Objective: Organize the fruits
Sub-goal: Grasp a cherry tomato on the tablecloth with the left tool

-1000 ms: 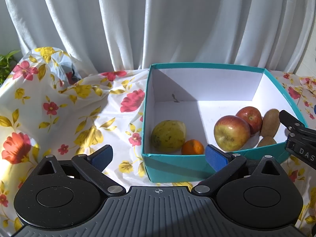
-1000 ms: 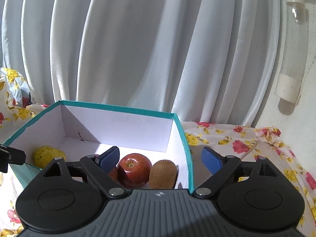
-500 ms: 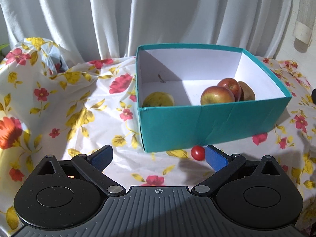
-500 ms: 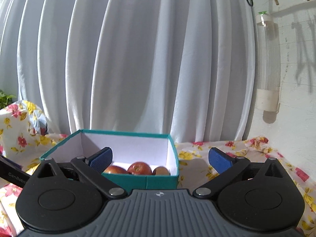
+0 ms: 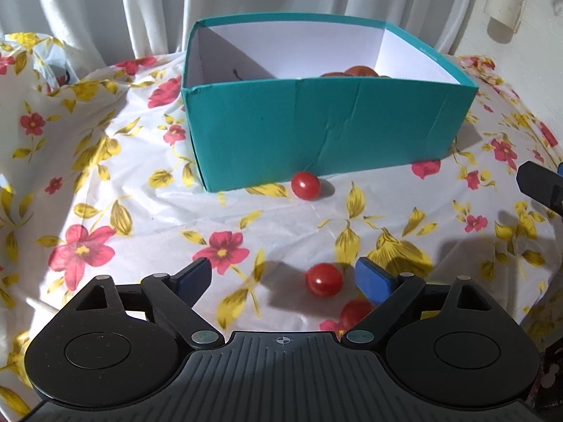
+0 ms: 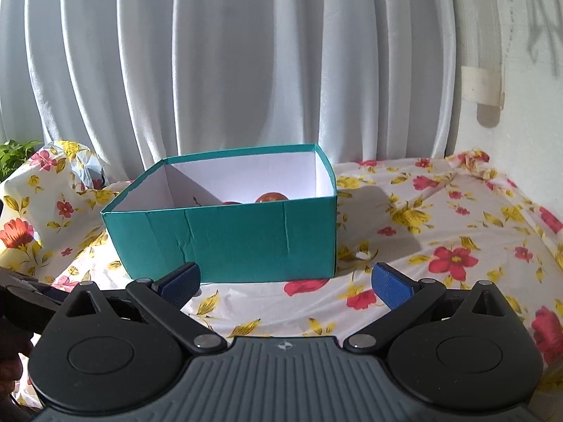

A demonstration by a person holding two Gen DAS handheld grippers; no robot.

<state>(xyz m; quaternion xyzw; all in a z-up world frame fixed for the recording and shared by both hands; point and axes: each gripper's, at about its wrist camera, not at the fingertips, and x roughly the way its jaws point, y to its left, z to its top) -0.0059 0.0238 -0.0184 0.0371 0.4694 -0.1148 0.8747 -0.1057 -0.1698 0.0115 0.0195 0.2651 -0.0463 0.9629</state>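
A teal box (image 5: 327,130) with white inner walls stands on the floral cloth; apple tops (image 5: 359,70) show over its front wall. One cherry tomato (image 5: 305,185) lies against the box's front. A second cherry tomato (image 5: 323,279) lies between the fingers of my left gripper (image 5: 283,277), nearer the right pad, untouched; the jaws are closing. A third tomato (image 5: 355,311) peeks out under the right finger. In the right wrist view my right gripper (image 6: 285,283) stands open and empty in front of the box (image 6: 228,235), where an apple (image 6: 271,197) shows inside.
The floral tablecloth (image 5: 105,193) is wrinkled and bunched at the far left. White curtains (image 6: 246,52) hang behind the table. The other gripper's tip (image 5: 542,186) shows at the right edge of the left wrist view. A plant (image 6: 14,153) sits at far left.
My left gripper has drawn back from over the box and dropped toward the cloth, bringing the tomatoes into view, and its jaws have narrowed slightly. My right gripper has backed away from the box.
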